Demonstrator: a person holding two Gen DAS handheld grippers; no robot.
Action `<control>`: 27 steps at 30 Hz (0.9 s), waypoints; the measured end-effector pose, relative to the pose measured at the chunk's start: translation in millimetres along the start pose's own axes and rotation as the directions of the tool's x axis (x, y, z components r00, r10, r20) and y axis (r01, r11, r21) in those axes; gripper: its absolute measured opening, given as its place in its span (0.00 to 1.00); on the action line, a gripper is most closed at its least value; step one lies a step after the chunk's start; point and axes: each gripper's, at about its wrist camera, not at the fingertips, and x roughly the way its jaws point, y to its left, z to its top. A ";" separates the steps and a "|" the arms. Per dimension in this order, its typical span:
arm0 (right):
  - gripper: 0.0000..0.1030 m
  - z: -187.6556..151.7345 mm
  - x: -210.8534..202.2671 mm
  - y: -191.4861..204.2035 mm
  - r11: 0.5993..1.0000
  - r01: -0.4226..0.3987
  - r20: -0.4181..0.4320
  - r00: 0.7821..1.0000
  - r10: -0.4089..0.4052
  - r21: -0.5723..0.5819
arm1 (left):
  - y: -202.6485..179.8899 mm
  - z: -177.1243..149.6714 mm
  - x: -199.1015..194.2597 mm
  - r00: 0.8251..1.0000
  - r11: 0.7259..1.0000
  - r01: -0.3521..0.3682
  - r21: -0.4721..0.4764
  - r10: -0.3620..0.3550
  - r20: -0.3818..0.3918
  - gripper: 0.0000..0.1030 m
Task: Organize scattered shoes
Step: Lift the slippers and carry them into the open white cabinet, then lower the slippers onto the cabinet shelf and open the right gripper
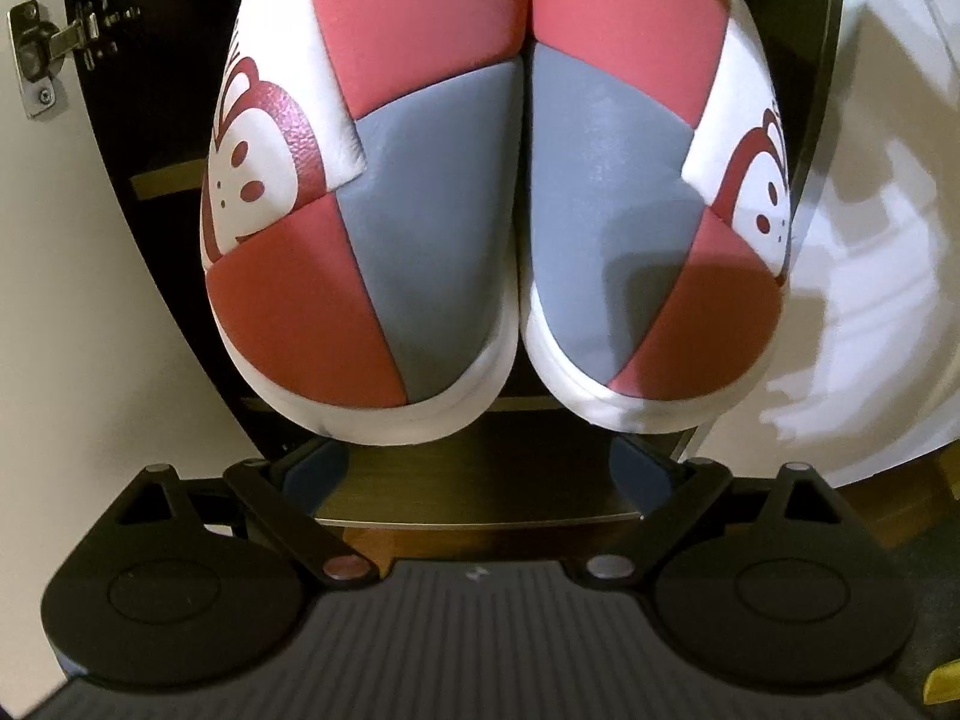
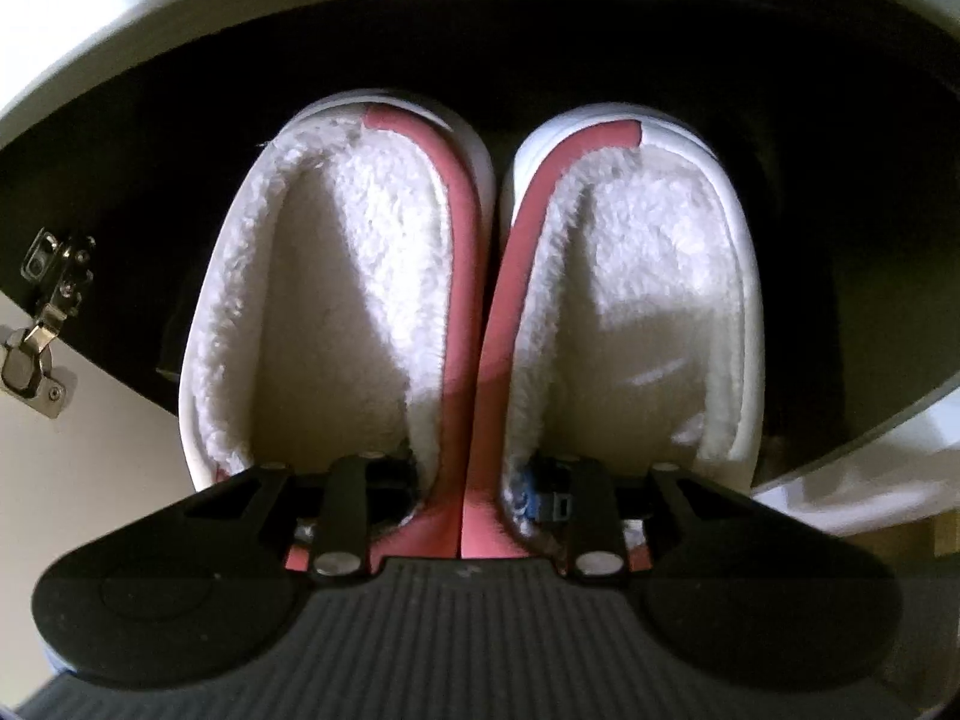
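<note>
Slippers (image 2: 474, 312) sit paired, sides touching, at the dark cabinet (image 2: 840, 150) mouth; right gripper (image 2: 474, 504) jaws pinch their inner heel walls. Left gripper (image 1: 480, 468) jaws spread wide below the toes. Soft fleece could slip, splitting the pair.

1. In the left wrist view, two slippers sit side by side with their inner edges touching.
2. The left slipper (image 1: 360, 228) is on the left and the right slipper (image 1: 654, 222) is on the right.
3. Their toes point at the camera.
4. The left gripper (image 1: 480, 468) is just below the toes, one finger under each slipper.
5. A dark cabinet (image 1: 144, 138) is behind the slippers.
6. A hinge (image 1: 45, 54) is at its left edge.
7. In the right wrist view, the slippers' open ends face the camera.
8. The right gripper (image 2: 474, 498) has one finger inside each slipper, with the two inner walls between them.
</note>
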 end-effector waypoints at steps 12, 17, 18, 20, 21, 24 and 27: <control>0.28 -14.5 -24.1 -8.9 0.996 -0.027 0.184 0.982 0.042 -0.084 | 16.7 -13.4 -27.2 0.998 0.999 0.051 0.011 -0.051 -0.020 0.85; 0.31 -10.8 -28.6 -10.9 0.995 -0.039 0.218 0.974 0.058 -0.089 | 25.0 -19.4 -45.2 0.997 0.997 0.077 0.032 -0.076 -0.023 0.84; 0.34 -8.4 -30.3 -11.4 0.995 -0.035 0.229 0.972 0.056 -0.097 | 26.8 -20.4 -48.8 0.997 0.996 0.081 0.034 -0.080 -0.022 0.84; 0.41 -3.9 -32.8 -13.3 0.993 -0.028 0.255 0.965 0.055 -0.110 | 32.8 -23.3 -59.5 0.996 0.995 0.088 0.036 -0.088 -0.015 0.84; 0.44 -2.1 -33.2 -14.7 0.993 -0.026 0.269 0.961 0.056 -0.115 | 35.6 -24.7 -64.2 0.996 0.995 0.091 0.038 -0.090 -0.012 0.84; 0.57 -1.8 -30.2 -15.4 0.991 -0.019 0.335 0.940 0.064 -0.136 | 41.9 -29.0 -73.0 0.995 0.994 0.098 0.043 -0.098 -0.013 0.84; 0.64 1.5 -26.9 -18.2 0.986 -0.013 0.396 0.915 0.079 -0.166 | 45.2 -32.5 -81.3 0.995 0.994 0.098 0.048 -0.097 -0.011 0.84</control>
